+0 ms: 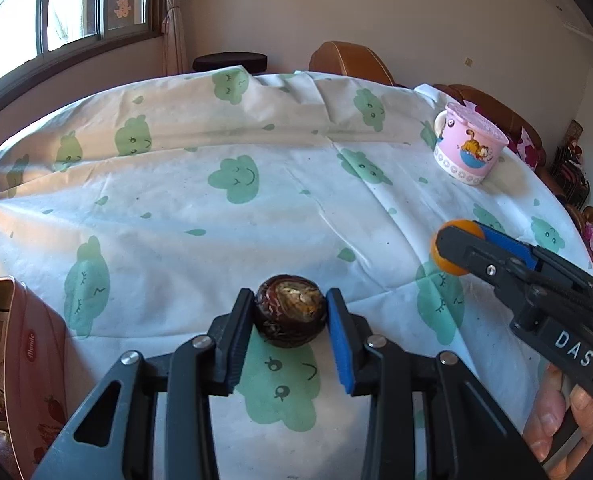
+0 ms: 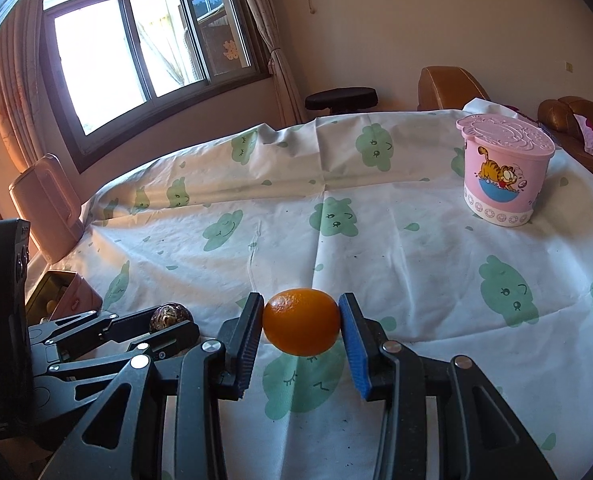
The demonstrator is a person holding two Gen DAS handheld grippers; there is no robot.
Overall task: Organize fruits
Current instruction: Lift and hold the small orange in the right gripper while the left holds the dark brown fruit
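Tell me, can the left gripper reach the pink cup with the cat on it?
Probably not right now. The left gripper is already shut on the dark fruit, and the pink cup stands far across the tablecloth, though nothing blocks the way.

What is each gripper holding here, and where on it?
Left gripper clamps the dark brown fruit across its sides; right gripper clamps the orange likewise.

Wide bare tablecloth (image 2: 376, 248) ahead, pink cup (image 2: 504, 172) far right, tin box (image 1: 28, 360) – left edge
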